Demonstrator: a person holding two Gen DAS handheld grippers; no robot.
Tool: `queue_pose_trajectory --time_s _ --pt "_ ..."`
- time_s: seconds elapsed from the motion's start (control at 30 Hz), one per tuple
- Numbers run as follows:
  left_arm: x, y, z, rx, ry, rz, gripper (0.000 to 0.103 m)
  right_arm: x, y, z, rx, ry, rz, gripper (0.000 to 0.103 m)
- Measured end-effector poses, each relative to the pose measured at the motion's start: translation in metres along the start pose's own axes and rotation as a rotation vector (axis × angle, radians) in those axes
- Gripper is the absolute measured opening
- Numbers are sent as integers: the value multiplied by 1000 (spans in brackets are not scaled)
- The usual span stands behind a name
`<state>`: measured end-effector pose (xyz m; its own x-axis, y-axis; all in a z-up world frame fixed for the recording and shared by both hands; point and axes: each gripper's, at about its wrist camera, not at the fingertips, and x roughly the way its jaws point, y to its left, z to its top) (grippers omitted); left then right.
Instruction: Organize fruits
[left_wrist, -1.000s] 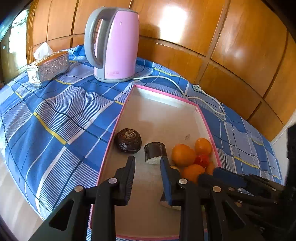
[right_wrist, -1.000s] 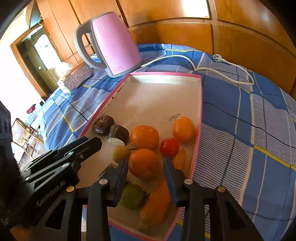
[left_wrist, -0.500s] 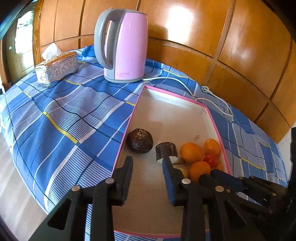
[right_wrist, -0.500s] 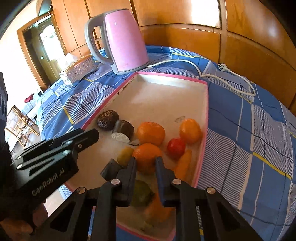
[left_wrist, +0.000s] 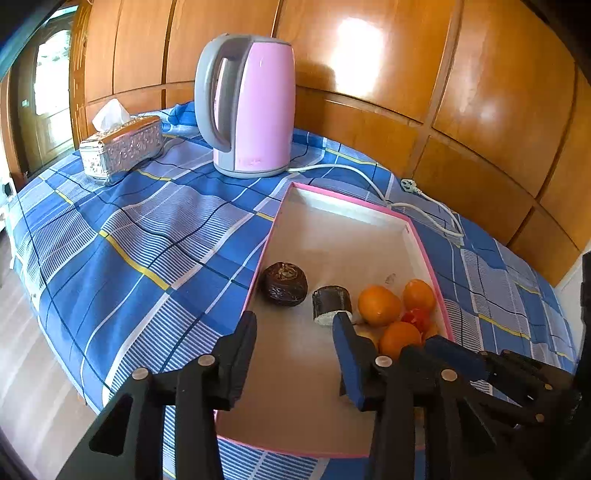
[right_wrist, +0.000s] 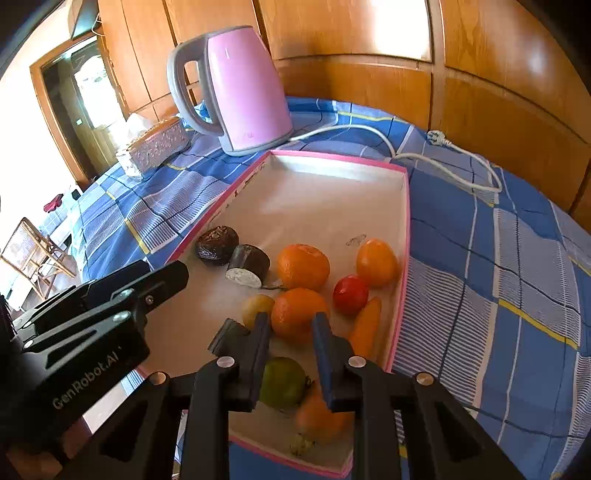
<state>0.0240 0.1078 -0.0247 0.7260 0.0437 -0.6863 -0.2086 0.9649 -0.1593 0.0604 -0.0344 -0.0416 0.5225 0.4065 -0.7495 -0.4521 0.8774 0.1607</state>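
L wrist view: left gripper (left_wrist: 293, 332) over the near bare part of the pink tray (left_wrist: 347, 201), jaws opening, nothing btwn them; dark round fruit (left_wrist: 285, 278) and cut dark piece (left_wrist: 331, 300) just ahead, probably next to be picked. R wrist view: right gripper (right_wrist: 289, 328) clamped on an orange (right_wrist: 297, 314) amid the fruit cluster w/ tomato (right_wrist: 350, 294) beside it. Step looks like a pick; next needs a clean lift w/o knocking neighbours.

left gripper (left_wrist: 293, 325) jaws opening, empty; right gripper (right_wrist: 290, 325) jaws closed.
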Motion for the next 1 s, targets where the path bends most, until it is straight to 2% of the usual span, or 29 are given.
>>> queue_pose_trajectory --time_s 0.2,0.53,0.8,0.87,1.0 --pt "-8 -4 -3 18 -15 0 45 -12 0 -3 7 -36 -31 29" --pt "-16 -12 -10 45 -29 -2 54 -28 -6 -13 22 -79 -103 31" --pt "-28 -22 -17 64 -55 -11 64 -40 -11 -21 32 -124 -192 35" --pt "-31 -24 -18 64 -62 -10 69 -42 -12 -23 40 -125 -203 35" --pt "-36 -25 -20 66 -73 -8 72 -44 -14 -26 49 -125 -215 35"
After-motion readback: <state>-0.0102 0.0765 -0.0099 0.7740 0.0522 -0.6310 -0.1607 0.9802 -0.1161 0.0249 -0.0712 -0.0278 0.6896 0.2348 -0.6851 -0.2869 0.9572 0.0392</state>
